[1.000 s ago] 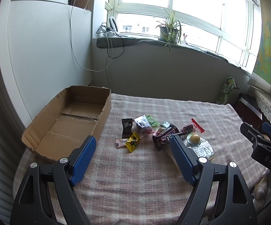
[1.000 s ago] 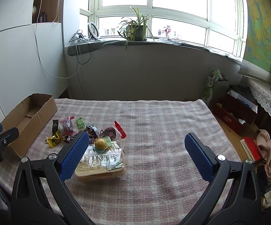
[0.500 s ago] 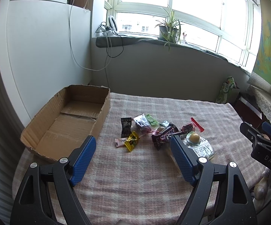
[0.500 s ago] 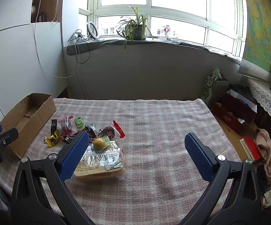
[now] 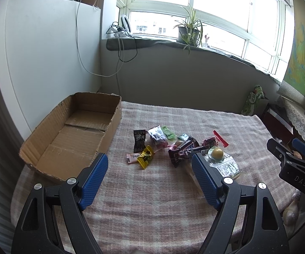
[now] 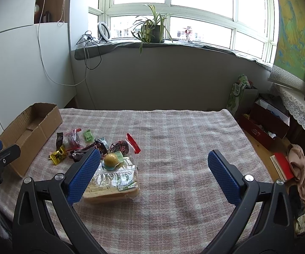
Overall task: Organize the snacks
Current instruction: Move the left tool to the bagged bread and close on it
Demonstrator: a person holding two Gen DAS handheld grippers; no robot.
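An empty cardboard box [image 5: 74, 135] lies at the table's left edge, also seen as the cardboard box [image 6: 28, 127] in the right wrist view. A heap of snacks sits mid-table: a yellow candy [image 5: 145, 156], a black packet [image 5: 139, 139], a Snickers bar [image 5: 185, 149], a red wrapper [image 5: 220, 141] and a clear bread bag [image 6: 114, 182] with a round yellow sweet [image 6: 111, 159] on top. My left gripper [image 5: 150, 180] hovers open in front of the heap, holding nothing. My right gripper [image 6: 154, 175] is open too, its left finger [image 6: 84, 177] beside the bread bag.
The table wears a pink checked cloth [image 6: 173, 139]. Beyond its far edge is a grey wall under a windowsill with a potted plant [image 6: 152, 29] and cables. Boxes, a green bag [image 6: 240, 97] and clothes lie on the floor at right.
Both grippers stay open and nearly still. The left view has drifted slightly, so the box and the snacks sit a touch lower and leftward in the frame.
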